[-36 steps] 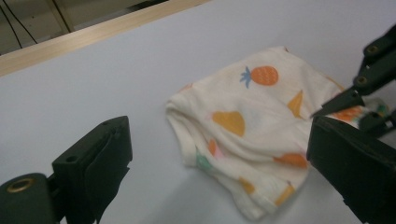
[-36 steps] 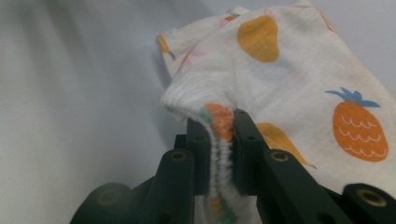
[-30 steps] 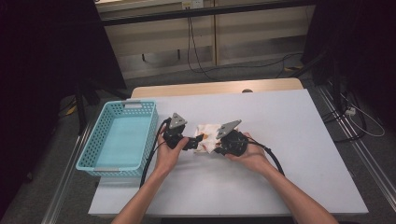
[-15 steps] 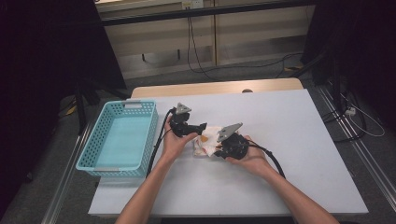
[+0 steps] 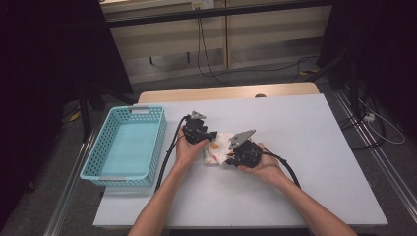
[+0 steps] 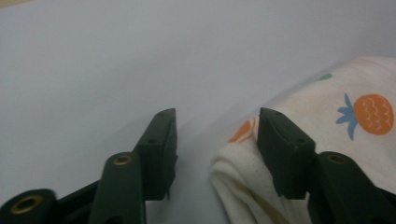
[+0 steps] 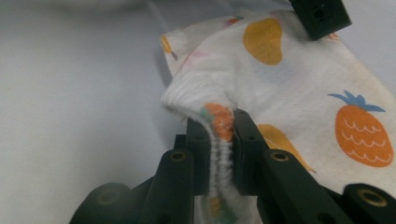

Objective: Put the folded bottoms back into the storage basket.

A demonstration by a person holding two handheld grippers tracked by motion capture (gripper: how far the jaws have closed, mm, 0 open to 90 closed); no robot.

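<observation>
Right tool (image 7: 219, 135) pins the fruit-print cloth's (image 7: 299, 88) folded edge; left tool (image 6: 217, 140), half-open and just closing, straddles another edge to fold.

Black grippers with brass-ringed screw holes on blocky fingers (image 6: 161, 140), grey plates, trailing black cables, bare forearms

One table (image 5: 314, 147), pale grey top, with a wooden strip along its far edge.
One basket (image 5: 98, 164), light blue plastic, latticed walls, at the table's left.
One cloth (image 5: 220, 147), white with a fruit print, near the middle of the table. On it, countable up close: two orange pineapples, two yellow pears.
Two grippers: left gripper (image 5: 209, 135) and right gripper (image 5: 231, 156), one in each hand.
Two cables, black, one trailing from each gripper.
</observation>
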